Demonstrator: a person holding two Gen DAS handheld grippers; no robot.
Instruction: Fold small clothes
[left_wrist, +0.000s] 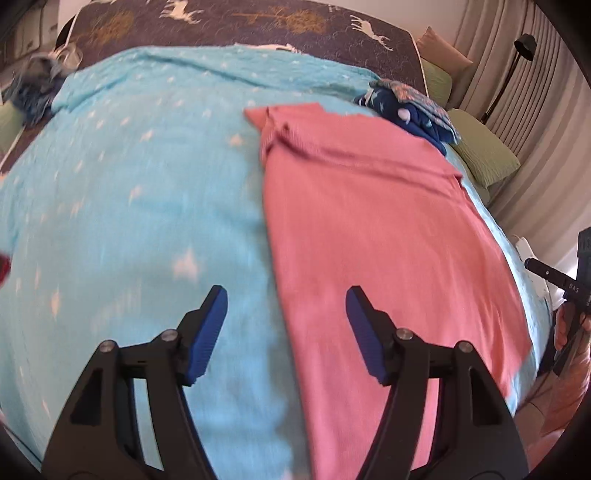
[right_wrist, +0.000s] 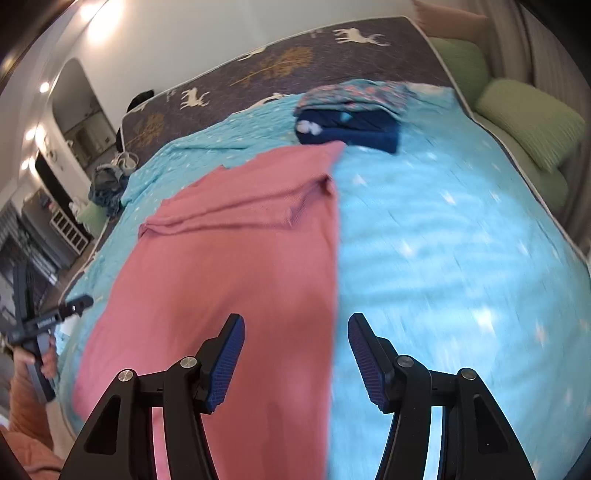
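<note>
Folded navy clothes (right_wrist: 347, 129) lie beyond the flat pink ribbed garment (left_wrist: 376, 229); both hand-held grippers (left_wrist: 286, 321) (right_wrist: 295, 347) hover spread, empty, near it.

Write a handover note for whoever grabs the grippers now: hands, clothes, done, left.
Left gripper: open, empty, over the near left edge of the pink garment.
Right gripper: open, empty, over its near right edge.
Pink garment lies flat on the blue star blanket, sides folded into a long strip.
Folded clothes stacked at the far side.
Left: probably fold the pink strip end to end, add it to the stack.
</note>
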